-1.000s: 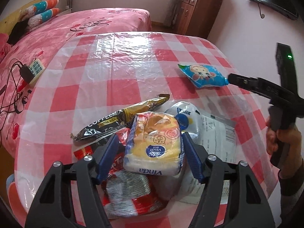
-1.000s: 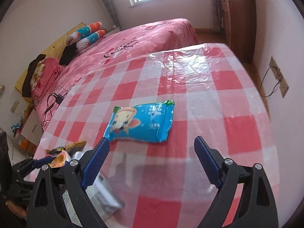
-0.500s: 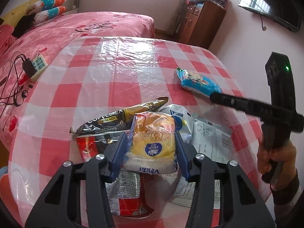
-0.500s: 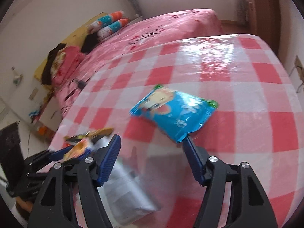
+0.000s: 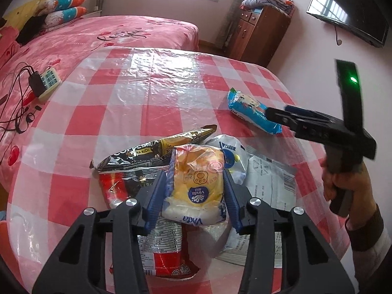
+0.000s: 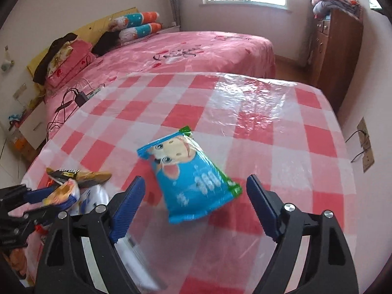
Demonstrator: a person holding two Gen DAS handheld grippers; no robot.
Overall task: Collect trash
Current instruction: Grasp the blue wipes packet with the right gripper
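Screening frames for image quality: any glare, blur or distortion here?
Left wrist: sharp, window glare on the plastic table cover, fisheye bending at the edges. Right wrist: motion blur on the blue packet and the paper near the bottom edge; same glare.

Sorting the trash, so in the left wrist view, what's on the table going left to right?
Coffee mix sachet → yellow tissue pack → grey mailer → blue snack bag.
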